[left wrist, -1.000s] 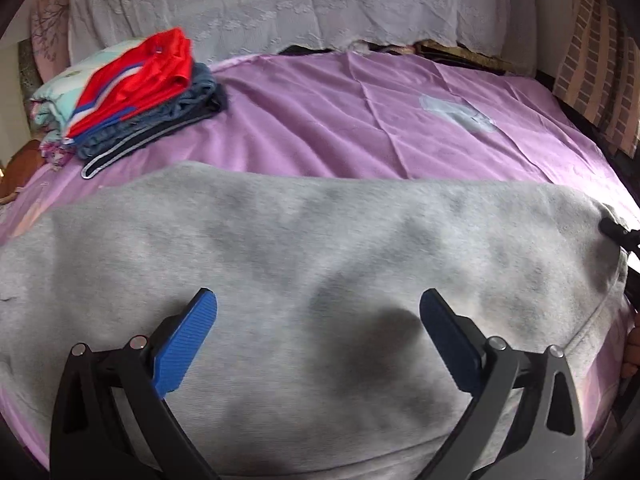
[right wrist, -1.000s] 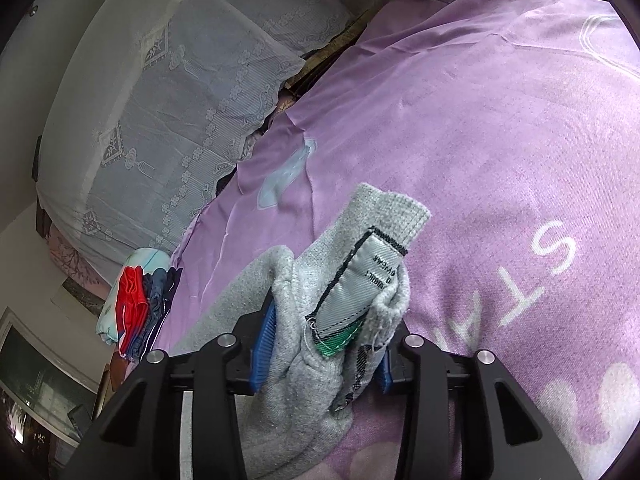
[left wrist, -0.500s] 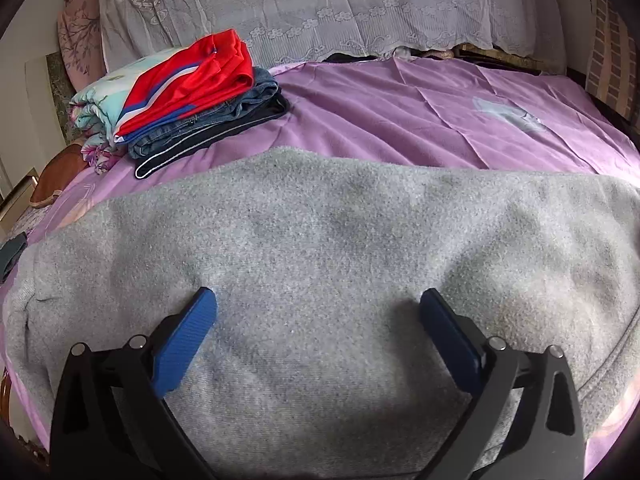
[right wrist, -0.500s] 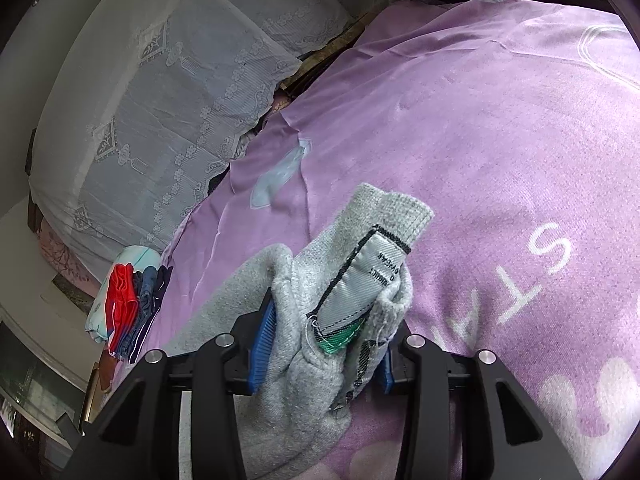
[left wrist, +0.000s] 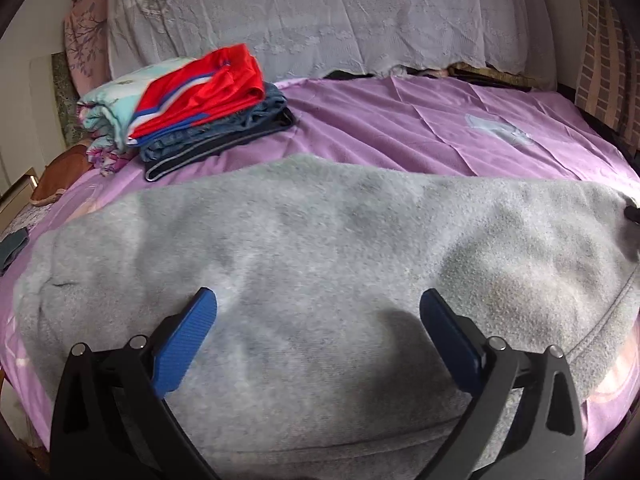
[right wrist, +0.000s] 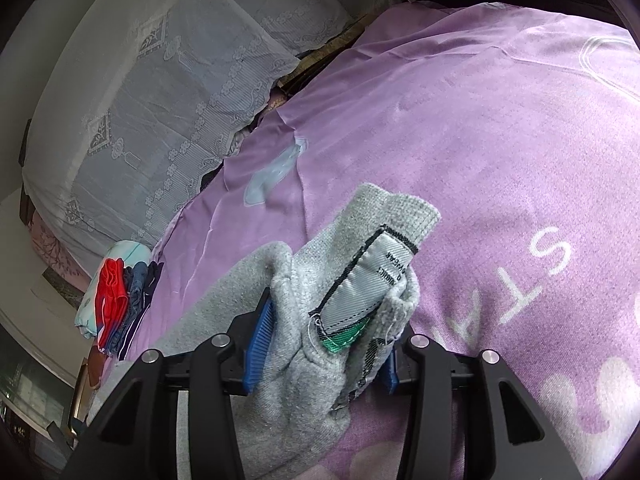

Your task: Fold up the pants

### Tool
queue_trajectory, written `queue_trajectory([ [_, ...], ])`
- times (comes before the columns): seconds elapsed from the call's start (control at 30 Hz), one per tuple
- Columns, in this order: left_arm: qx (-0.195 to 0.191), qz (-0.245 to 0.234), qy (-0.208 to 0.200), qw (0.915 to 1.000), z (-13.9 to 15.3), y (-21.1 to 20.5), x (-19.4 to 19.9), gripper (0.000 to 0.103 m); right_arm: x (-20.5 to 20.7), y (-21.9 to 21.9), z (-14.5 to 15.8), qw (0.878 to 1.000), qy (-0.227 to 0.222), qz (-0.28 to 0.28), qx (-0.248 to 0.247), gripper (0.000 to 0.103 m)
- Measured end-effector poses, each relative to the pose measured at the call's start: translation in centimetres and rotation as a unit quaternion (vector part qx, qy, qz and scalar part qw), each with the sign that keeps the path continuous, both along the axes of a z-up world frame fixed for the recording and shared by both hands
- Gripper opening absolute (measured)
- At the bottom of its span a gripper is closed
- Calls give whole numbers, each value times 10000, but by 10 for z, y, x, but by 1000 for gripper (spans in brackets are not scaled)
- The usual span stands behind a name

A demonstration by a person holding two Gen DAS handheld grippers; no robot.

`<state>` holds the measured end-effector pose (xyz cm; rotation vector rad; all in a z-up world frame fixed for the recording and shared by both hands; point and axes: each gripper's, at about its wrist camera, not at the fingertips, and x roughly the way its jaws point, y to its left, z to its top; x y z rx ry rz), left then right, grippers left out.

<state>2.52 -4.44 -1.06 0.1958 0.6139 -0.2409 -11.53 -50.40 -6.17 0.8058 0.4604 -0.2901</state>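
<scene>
While the left wrist view looks across the bed, these lines hold:
Left tongs (left wrist: 318, 318): spread wide, both blue pads over the grey cloth, nothing between them.
Pants (left wrist: 320, 264): grey fleece, lying broad and flat across the near part of the bed, running from the left edge to the right edge of the view.
Bed sheet (left wrist: 400, 128): purple, creased, showing beyond the pants, with a pale blue patch toward the right.
Stack of folded clothes (left wrist: 192, 104): on the sheet at far left, red garment on top, denim and dark cloth under it, a pale floral piece beside it; apart from the pants.
Lace cover (left wrist: 304, 16): whitish, draped across the back of the bed.

Right wrist view:
Right tongs (right wrist: 322, 344): closed narrow on a bunched end of the pants (right wrist: 304, 360), cloth pressed between the blue pads.
Label (right wrist: 362, 280): grey woven tag with black edging and a green tip, standing up out of the gripped fold.
Bed sheet (right wrist: 460, 128): purple with white letters at right, behind the gripped cloth.
Stack of folded clothes (right wrist: 116, 296): small, far left.
</scene>
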Motion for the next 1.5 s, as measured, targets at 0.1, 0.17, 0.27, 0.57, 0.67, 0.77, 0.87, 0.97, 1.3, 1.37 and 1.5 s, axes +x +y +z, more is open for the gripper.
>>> queue_trajectory([
  [0.1,-310,414,-251,9983,16,37,-4,99,-1,1,0,10000,9,-20,-23,44],
  [0.17,-391,773,-33,9962,15,68,10,99,0,2,1,10000,8,-22,-73,43],
  [0.27,-582,762,401,9946,-2,100,31,99,-1,8,6,9995,24,-67,-305,36],
  [0.57,-1381,506,456,9881,17,124,18,99,17,103,84,9558,23,46,-2939,31],
  [0.67,-2013,352,524,9775,35,157,10,99,34,167,105,9157,-18,592,-3974,30],
  [0.77,-2699,84,788,9596,41,185,6,98,61,239,99,8562,173,1292,-4999,29],
  [0.87,-3027,35,909,9487,43,198,4,98,81,300,65,7991,409,2049,-5638,29],
  [0.97,-2745,555,548,9584,52,204,-4,98,85,338,34,7489,611,2420,-6138,25],
  [1.3,-2683,919,971,9540,30,226,20,98,71,368,26,7245,736,2760,-6274,30],
  [1.37,-2705,954,1002,9527,27,227,20,98,70,380,20,7068,748,2741,-6478,29],
  [1.5,-2683,963,1076,9524,23,225,23,98,56,365,46,7487,320,3376,-5695,61],
])
